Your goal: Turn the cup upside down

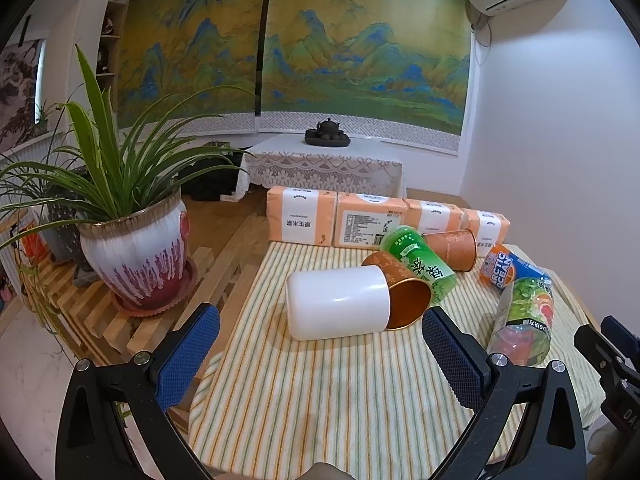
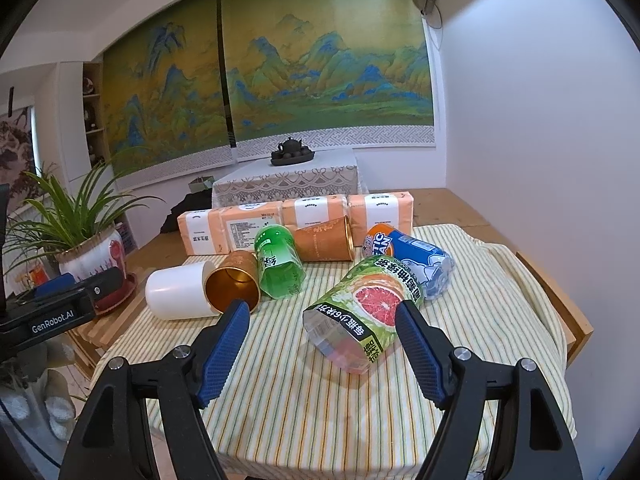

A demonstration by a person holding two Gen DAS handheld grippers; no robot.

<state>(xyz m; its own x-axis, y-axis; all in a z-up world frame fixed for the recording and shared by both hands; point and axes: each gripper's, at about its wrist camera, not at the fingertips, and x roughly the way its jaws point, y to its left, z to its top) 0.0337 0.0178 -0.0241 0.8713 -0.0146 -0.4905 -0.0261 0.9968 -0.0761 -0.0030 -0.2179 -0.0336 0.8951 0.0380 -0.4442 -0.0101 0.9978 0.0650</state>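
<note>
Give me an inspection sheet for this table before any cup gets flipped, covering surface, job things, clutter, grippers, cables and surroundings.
Surface: striped cloth covers the table, rumpled at its right edge.
Job's things: white cup, gold-lined cup, green cup, orange cup, blue cup and grapefruit cup, all lying on their sides, clustered.
Clutter: tissue packs in a row behind the cups.
Grippers: left gripper jaws open, facing the white cup; right gripper jaws open, either side of the grapefruit cup, contact unclear.
Cables: nothing seen on the table.
Surroundings: potted plant on a slatted bench at left; tea set on the far table.
</note>
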